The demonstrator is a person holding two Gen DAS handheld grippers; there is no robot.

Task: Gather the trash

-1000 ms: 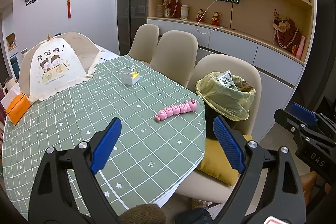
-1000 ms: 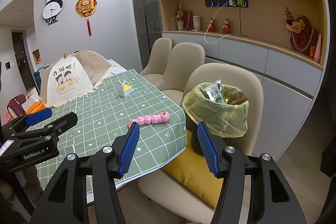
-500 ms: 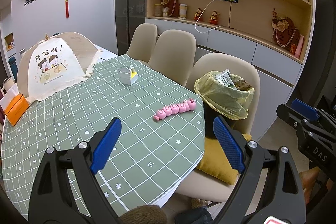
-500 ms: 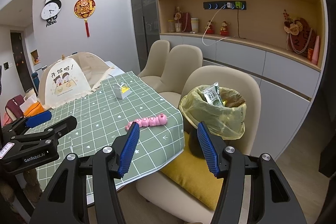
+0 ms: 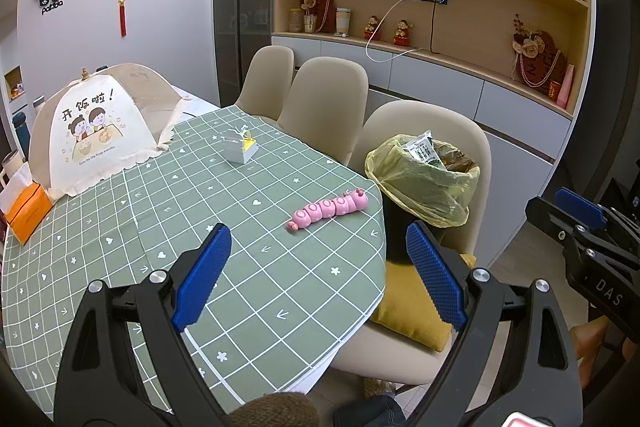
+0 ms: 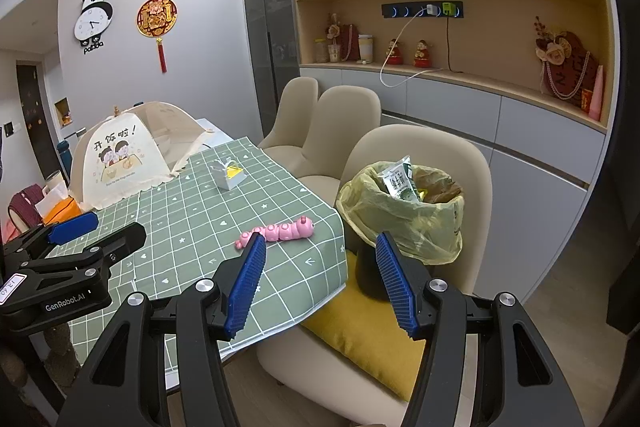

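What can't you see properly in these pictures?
- Bottom of the trash bin: right wrist view, behind the right gripper.
- What lies deep inside the yellow bag: left wrist view, hidden by the milk carton and wrappers.
- Whatever is under the food cover: both views.

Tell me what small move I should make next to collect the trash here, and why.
Probably reach the left gripper forward to the small grey box on the table. Both grippers are open and empty, the lined bin on the chair already holds wrappers, and the box looks like the likeliest remaining trash.
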